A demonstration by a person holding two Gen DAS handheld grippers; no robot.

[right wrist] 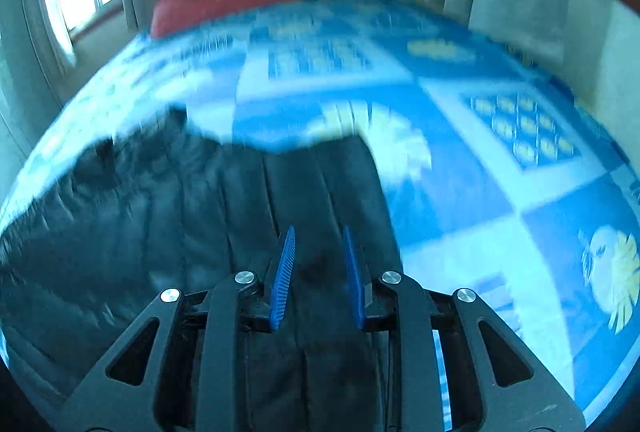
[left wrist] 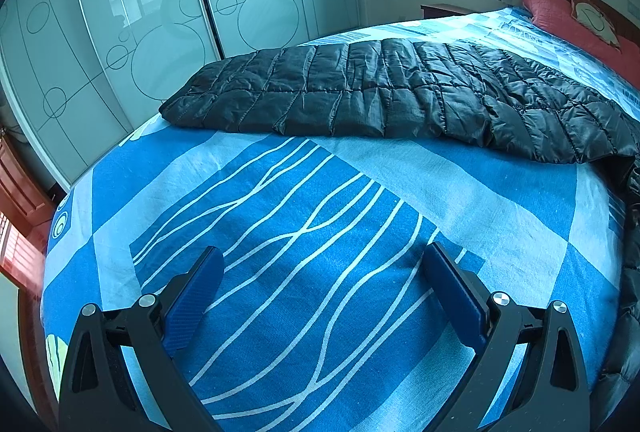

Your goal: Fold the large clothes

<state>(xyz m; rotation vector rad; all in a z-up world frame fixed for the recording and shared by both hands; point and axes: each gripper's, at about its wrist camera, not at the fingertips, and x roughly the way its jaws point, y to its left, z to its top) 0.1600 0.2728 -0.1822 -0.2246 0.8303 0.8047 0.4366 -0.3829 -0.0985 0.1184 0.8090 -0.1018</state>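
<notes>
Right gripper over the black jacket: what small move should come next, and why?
Probably lower the right gripper and close on the black quilted jacket: its jaws stand narrowly apart with only fabric beneath. The left gripper hangs wide open over bare bedsheet.

The jacket is black, quilted and puffy, with stitched rectangular panels and a slight sheen. It lies flat across the blue patterned bed, folded into a long band with its near edge straight. In the blurred right wrist view its panels run lengthwise, and one end appears rumpled.
</notes>
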